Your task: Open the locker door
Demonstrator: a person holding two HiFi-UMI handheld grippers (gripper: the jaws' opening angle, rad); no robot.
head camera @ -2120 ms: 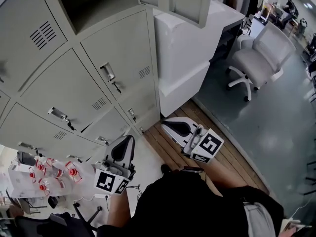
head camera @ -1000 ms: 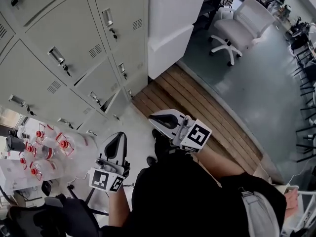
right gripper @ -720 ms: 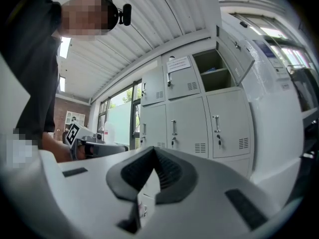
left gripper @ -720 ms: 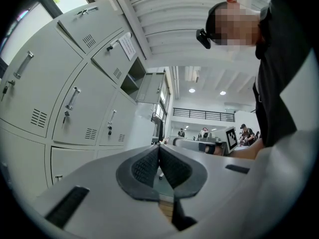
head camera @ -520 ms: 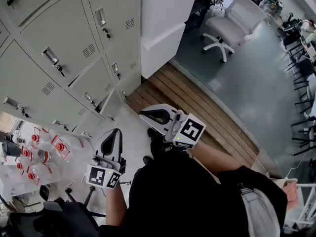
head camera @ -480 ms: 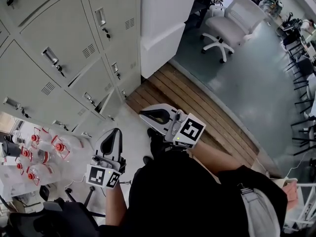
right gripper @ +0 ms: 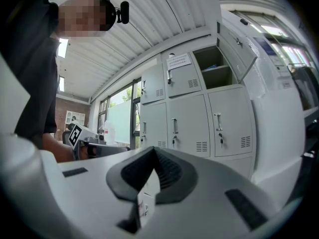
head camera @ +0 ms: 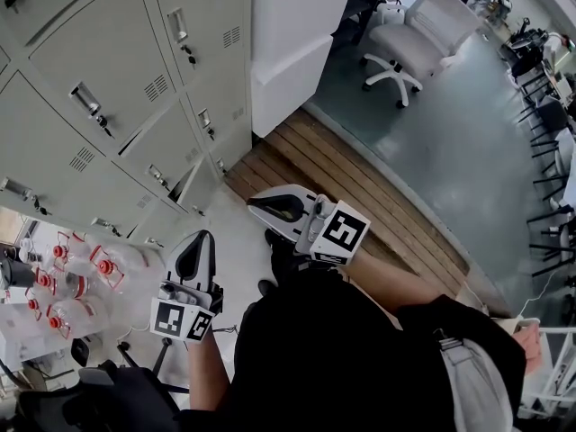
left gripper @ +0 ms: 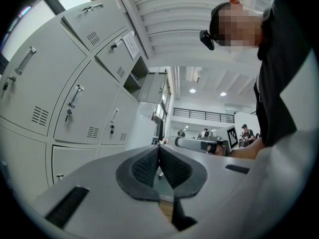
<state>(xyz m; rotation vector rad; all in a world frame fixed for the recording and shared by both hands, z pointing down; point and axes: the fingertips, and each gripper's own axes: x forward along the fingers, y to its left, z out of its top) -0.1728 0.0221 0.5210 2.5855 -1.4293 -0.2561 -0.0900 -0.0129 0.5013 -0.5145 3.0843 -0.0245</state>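
While the jaws of the left gripper [left gripper: 158,152] and of the right gripper [right gripper: 153,157] are both pressed together with nothing between them, neither touches anything. Each is held level at the person's waist, well short of the lockers [head camera: 108,88]. Out in front, one upper locker door [right gripper: 239,53] hangs swung wide, baring its shelf [right gripper: 214,68]. The doors just below and beside it lie flush, their slim handles [right gripper: 218,119] upright. That fits two readings: either the wanted door is this open one and the grippers are clear of it, or a shut door is the one meant. Either way, I judge that good handling here means holding both grippers level and steady, apart from each other and away from the open door's edge overhead. Any grip on a handle would need the jaws spread and squared to it, since shut tips would only glance off.
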